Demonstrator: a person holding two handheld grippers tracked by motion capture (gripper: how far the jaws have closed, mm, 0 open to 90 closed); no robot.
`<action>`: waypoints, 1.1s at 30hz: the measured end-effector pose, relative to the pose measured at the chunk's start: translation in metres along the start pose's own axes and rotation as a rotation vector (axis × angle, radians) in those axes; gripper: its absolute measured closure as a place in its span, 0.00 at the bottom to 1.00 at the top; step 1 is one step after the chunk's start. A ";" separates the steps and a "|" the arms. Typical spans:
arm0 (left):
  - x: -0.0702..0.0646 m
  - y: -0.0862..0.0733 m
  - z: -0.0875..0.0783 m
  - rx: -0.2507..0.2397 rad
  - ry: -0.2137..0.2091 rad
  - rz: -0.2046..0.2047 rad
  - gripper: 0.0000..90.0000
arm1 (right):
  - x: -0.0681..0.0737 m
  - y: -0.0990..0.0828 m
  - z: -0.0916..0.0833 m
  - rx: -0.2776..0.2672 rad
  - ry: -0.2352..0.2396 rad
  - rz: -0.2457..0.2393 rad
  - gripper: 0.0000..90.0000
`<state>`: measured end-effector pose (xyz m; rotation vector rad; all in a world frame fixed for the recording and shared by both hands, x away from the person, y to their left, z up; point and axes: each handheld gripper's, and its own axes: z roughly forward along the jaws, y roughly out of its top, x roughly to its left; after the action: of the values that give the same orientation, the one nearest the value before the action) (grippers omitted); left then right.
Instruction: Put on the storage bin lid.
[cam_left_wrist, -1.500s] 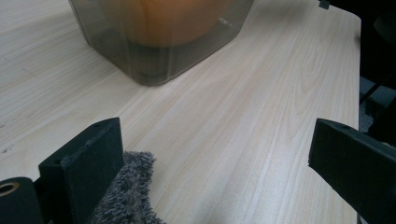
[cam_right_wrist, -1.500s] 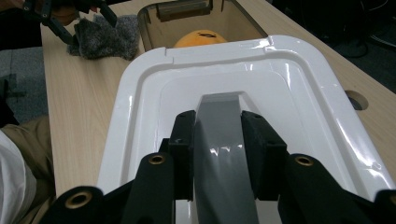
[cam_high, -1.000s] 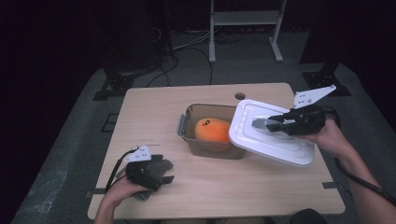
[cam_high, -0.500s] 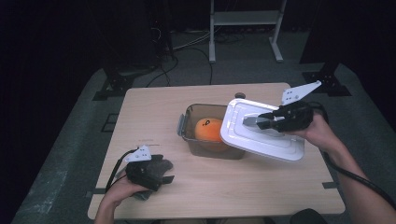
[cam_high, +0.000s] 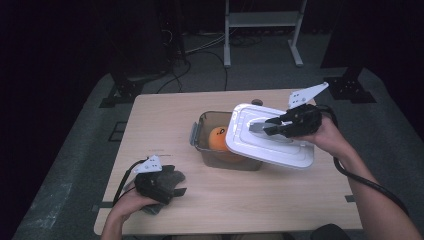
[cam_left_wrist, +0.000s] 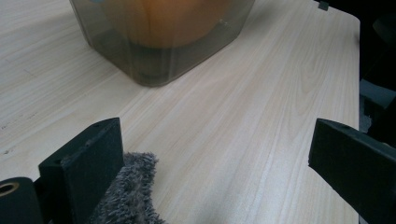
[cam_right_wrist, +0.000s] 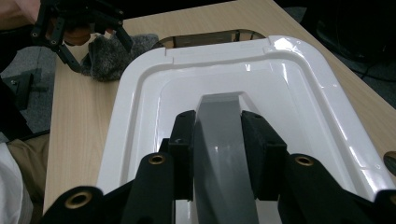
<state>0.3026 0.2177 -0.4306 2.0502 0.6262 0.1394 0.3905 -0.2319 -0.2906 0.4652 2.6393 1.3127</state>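
Since a second ago we have carried the white lid (cam_high: 270, 136) leftward, so it now hangs over most of the clear container (cam_high: 215, 145) with the orange fruit (cam_high: 218, 137). Its long axis runs across the worktop (cam_high: 165, 115), tilted with the right end lower. Our right gripper (cam_high: 267, 128) reaches in from the right, fingers clamped on the lid's grey handle (cam_right_wrist: 224, 140); our left gripper (cam_high: 172, 187) rests near the front edge, fingers wide apart beside a grey cloth (cam_left_wrist: 128, 191)

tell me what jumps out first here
The white lid, held tilted over the clear box at mid-table, its grey handle pinched by the right tool. Next, the orange inside the box. At the near left, the left tool rests open over a grey cloth.
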 end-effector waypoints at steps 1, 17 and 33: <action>0.000 0.000 0.000 0.002 0.001 0.002 0.03 | 0.000 0.001 0.002 -0.002 0.003 0.005 0.73; -0.001 0.001 -0.001 -0.005 0.001 0.005 0.03 | -0.006 0.017 0.019 -0.007 0.021 -0.011 0.73; -0.001 0.002 -0.002 -0.008 0.005 0.009 0.03 | -0.011 0.029 0.040 0.007 0.041 -0.020 0.73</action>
<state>0.3013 0.2182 -0.4277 2.0455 0.6187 0.1521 0.4181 -0.1891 -0.2919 0.4159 2.6750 1.3216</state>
